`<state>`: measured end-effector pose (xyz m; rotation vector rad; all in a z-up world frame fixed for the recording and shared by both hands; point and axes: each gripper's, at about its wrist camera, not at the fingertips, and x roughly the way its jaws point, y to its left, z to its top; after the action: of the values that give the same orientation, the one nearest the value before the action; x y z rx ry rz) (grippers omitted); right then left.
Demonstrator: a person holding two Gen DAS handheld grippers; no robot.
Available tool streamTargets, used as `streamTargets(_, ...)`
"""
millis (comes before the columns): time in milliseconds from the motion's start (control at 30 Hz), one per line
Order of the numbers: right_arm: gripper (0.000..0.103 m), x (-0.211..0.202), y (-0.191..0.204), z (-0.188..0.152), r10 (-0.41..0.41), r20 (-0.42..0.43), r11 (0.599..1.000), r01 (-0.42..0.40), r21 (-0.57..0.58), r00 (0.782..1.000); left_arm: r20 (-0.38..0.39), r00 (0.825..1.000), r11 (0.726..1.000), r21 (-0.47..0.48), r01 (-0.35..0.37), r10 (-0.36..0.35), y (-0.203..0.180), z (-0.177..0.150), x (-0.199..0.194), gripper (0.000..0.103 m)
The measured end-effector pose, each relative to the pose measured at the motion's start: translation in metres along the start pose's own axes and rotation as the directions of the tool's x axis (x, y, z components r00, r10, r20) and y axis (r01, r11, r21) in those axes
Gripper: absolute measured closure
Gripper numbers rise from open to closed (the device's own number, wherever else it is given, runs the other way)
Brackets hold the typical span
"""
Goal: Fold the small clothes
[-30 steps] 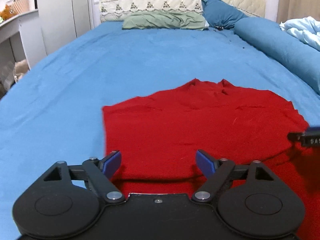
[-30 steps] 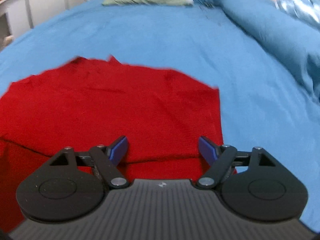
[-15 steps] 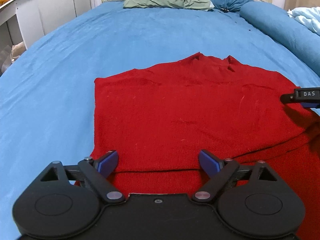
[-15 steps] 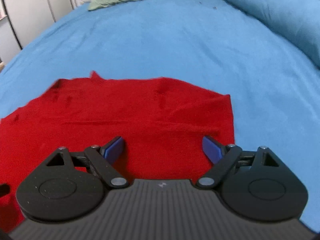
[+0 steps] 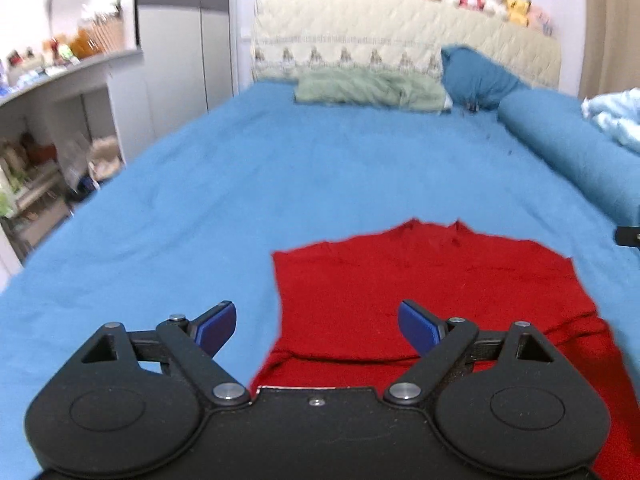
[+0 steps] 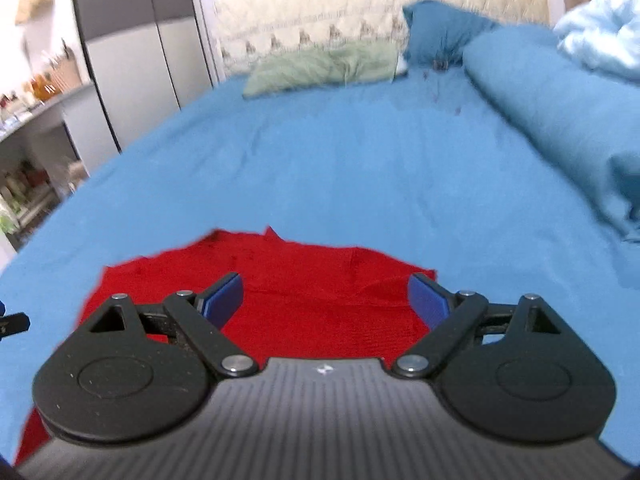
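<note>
You're lifting both grippers back off the red top (image 5: 432, 296); left gripper (image 5: 316, 326) & right gripper (image 6: 326, 298) are hanging wide apart, empty. Garment's lying part-folded on the blue sheet (image 5: 280, 168), so prob. next fold's coming.

Blue bed (image 5: 320, 168), quilted headboard (image 5: 400, 48)

I have drawn both my left gripper (image 5: 316, 326) and right gripper (image 6: 326, 298) back and, it seems, upward from the folded red knit garment (image 5: 432, 288); more headboard shows.
</note>
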<state>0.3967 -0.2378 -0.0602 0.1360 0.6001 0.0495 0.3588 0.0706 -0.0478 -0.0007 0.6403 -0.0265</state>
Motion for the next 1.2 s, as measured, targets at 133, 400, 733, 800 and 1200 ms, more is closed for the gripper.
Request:
streamTargets(133, 0.000, -0.083, 0.008, -0.019, 0.010, 0.040, 1.000, -0.010, -0.014, 0.999, 0.009, 1.000, 1.000, -0.005, 0.023, -0.023, 0.021, -0.020, -0.053, 0.012)
streamTargets(400, 0.000, -0.189, 0.017, -0.097, -0.060, -0.013, 0.998, 0.060, 0.027, 0.998, -0.082, 0.991, 0.995, -0.024, 0.100, -0.101, 0.050, -0.092, -0.116, 0.012)
streamTargets(733, 0.006, -0.211, 0.024, -0.221, -0.214, -0.201, 0.969, 0.234, 0.079, 0.956, -0.255, 0.961, 0.993, 0.035, 0.117, -0.104, 0.049, -0.197, -0.114, 0.036)
streamTargets(800, 0.012, -0.210, 0.024, -0.240, -0.236, -0.233, 0.963, 0.259, 0.076, 0.943, -0.265, 0.959, 0.992, 0.041, 0.118, -0.103, 0.046, -0.208, -0.111, 0.040)
streamTargets(1200, 0.040, -0.194, 0.026, -0.278, -0.277, -0.301, 0.951, 0.305, 0.048, 0.912, -0.276, 0.954, 0.990, 0.053, 0.132, -0.112, 0.045, -0.238, -0.107, 0.045)
